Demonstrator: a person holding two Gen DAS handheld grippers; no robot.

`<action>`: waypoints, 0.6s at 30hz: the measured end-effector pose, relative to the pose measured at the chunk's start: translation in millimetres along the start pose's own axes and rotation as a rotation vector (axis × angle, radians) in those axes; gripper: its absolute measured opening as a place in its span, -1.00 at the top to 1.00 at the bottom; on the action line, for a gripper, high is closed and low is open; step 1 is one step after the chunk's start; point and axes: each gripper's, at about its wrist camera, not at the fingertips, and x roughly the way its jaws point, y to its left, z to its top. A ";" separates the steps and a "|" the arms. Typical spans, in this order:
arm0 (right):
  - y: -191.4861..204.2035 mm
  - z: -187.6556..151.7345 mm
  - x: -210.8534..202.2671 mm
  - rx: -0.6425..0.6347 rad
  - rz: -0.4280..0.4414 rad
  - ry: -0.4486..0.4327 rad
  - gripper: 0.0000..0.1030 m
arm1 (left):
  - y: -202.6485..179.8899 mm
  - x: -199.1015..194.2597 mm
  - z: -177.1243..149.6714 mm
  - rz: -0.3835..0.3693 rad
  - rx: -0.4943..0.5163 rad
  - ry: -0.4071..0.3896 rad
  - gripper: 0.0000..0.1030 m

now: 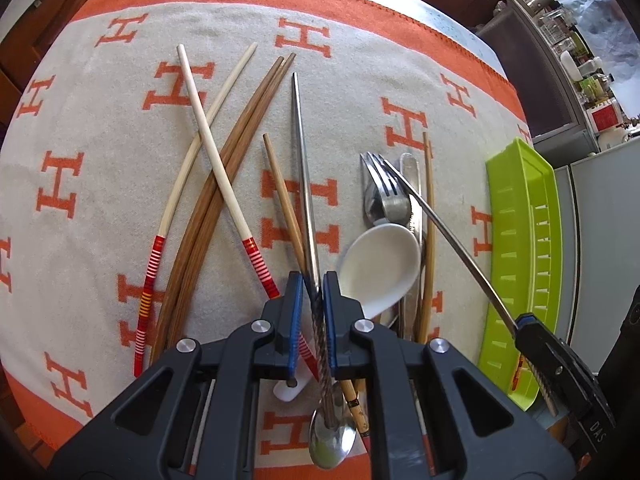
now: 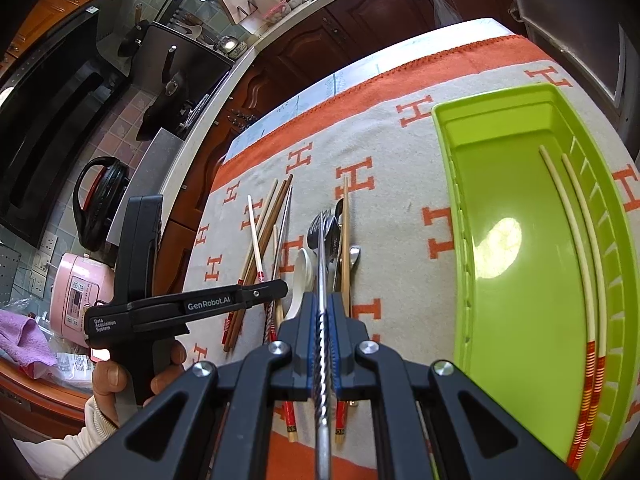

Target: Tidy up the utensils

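My left gripper [image 1: 313, 280] is shut on a metal chopstick [image 1: 299, 140] at its twisted handle and points steeply down at the pile. My right gripper [image 2: 322, 298] is shut on the matching metal chopstick [image 2: 321, 248], whose tip hangs over the fork [image 2: 320, 222]. The left wrist view shows the right gripper [image 1: 522, 322] beside the green tray [image 1: 520, 148], with its chopstick [image 1: 440, 224] slanting over the pile. The left gripper [image 2: 282, 288] is at the left in the right wrist view. The green tray [image 2: 500, 184] holds two cream chopsticks [image 2: 576, 232] with red bands.
On the grey and orange blanket [image 1: 100, 160] lie a crossed cream pair [image 1: 212, 136], brown wooden chopsticks [image 1: 224, 184], a white ceramic spoon [image 1: 384, 256], a fork [image 1: 384, 184] and a small metal spoon [image 1: 332, 440]. A pink rice cooker [image 2: 76, 292] stands left of the table.
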 end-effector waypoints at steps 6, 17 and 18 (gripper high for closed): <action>-1.6 -0.9 -2.9 0.008 0.005 -0.012 0.89 | -6.3 -11.3 -4.6 0.010 0.024 -0.024 0.89; -0.3 -6.2 -3.0 -0.011 -0.002 -0.004 0.89 | -9.6 -1.0 -6.0 0.041 0.058 0.010 0.89; -0.1 -6.5 -3.2 -0.011 -0.002 -0.004 0.89 | -10.5 -1.7 -6.3 0.043 0.063 0.004 0.89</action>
